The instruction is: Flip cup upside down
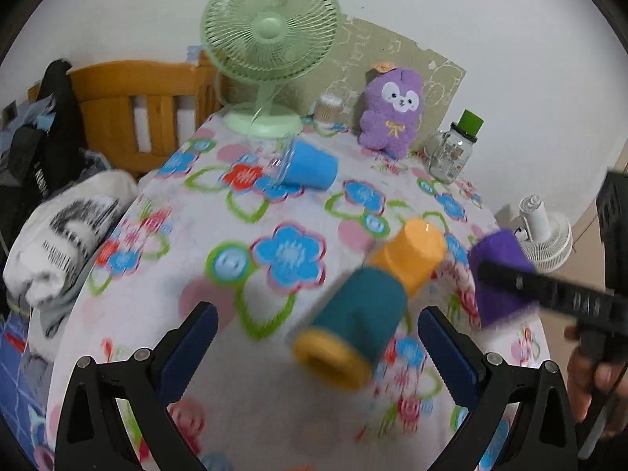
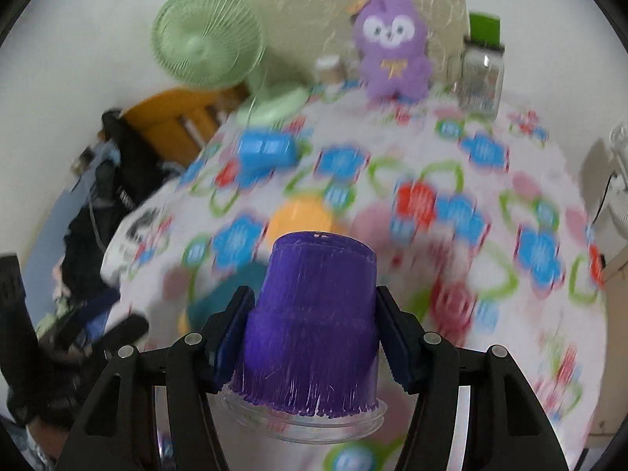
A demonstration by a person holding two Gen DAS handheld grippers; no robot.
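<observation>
My right gripper [image 2: 314,314] is shut on a purple cup [image 2: 314,314] with a clear rim, held above the flowered tablecloth [image 2: 490,204], its base pointing away from the camera and its rim toward it. The same cup [image 1: 500,274] shows at the right of the left wrist view, with the right gripper's black finger across it. My left gripper [image 1: 318,337] is open, its blue pads either side of a teal-and-yellow cup [image 1: 353,325] lying on its side. An orange cup [image 1: 412,259] lies just behind that. A blue cup [image 1: 310,165] with a clear rim lies on its side farther back.
A green desk fan [image 1: 271,47], a purple plush toy [image 1: 392,110], a glass jar with a green lid [image 1: 451,149] and a small paper cup [image 1: 327,108] stand along the table's back edge. A wooden chair [image 1: 137,106] and bags are at left, a white fan [image 1: 545,235] at right.
</observation>
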